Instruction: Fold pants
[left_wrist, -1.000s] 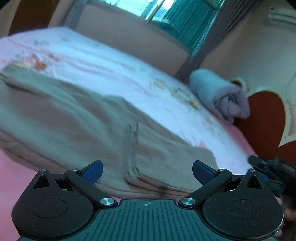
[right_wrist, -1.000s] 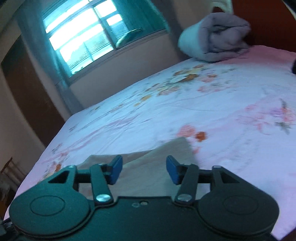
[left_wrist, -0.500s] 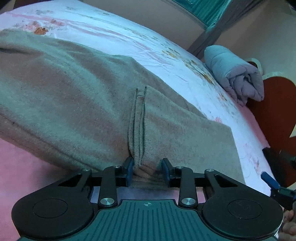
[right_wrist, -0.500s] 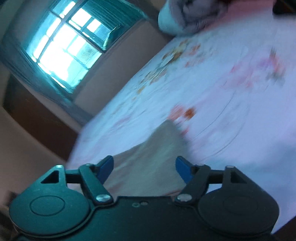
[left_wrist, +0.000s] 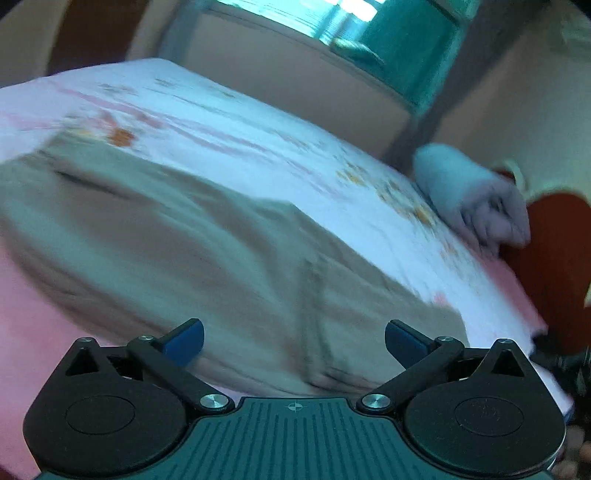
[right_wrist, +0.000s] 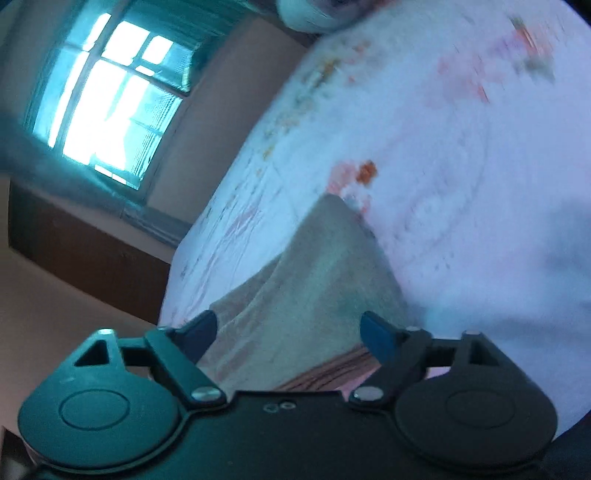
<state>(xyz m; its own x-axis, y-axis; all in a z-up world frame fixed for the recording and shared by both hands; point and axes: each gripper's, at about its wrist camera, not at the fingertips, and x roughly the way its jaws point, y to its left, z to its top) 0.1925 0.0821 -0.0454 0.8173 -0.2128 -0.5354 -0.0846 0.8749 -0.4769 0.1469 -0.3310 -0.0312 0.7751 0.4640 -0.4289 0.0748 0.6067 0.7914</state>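
Left wrist view, blurred by motion: beige pants (left_wrist: 192, 236) lie spread across the near part of a bed (left_wrist: 229, 110) covered in a white and pink floral sheet. A seam in the cloth runs toward the camera. The left gripper (left_wrist: 293, 338) sits just above the near edge of the pants, its blue fingertips (left_wrist: 186, 338) wide apart and holding nothing. Farther right, a rolled grey blanket (left_wrist: 476, 199) rests at the bed's far edge beside a red headboard (left_wrist: 554, 258).

Right wrist view, tilted: a window (right_wrist: 110, 99) glows at upper left. A corner of the pants (right_wrist: 310, 288) points away from the camera across the sheet (right_wrist: 461, 166). The right gripper (right_wrist: 288, 334) is spread open around the near end of this cloth, not gripping it.
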